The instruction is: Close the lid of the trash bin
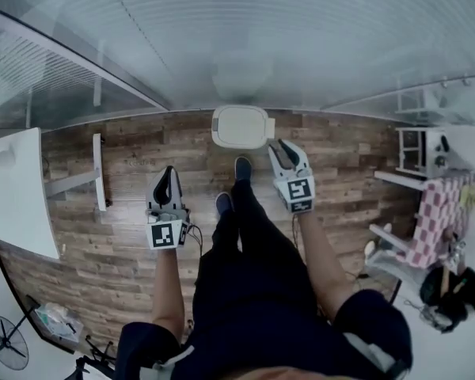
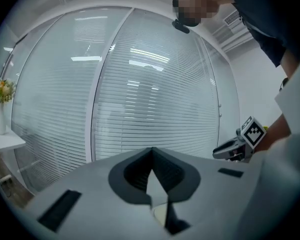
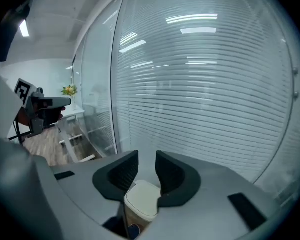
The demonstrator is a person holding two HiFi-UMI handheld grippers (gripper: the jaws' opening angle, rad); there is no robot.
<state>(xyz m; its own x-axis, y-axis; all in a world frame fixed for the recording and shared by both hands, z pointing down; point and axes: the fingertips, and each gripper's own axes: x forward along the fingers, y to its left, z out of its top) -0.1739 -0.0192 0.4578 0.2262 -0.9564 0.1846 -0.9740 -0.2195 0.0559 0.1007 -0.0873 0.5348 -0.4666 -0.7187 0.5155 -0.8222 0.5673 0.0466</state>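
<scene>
At the top centre of the head view, the white trash bin (image 1: 240,127) stands on the wood floor (image 1: 119,212) against the glass wall (image 1: 261,38), its lid (image 3: 142,199) down. The left gripper (image 1: 169,172), lower left of it, has its jaws pressed together on nothing. The right gripper (image 1: 287,149), just right of the bin, holds its jaws narrowly apart and empty.
</scene>
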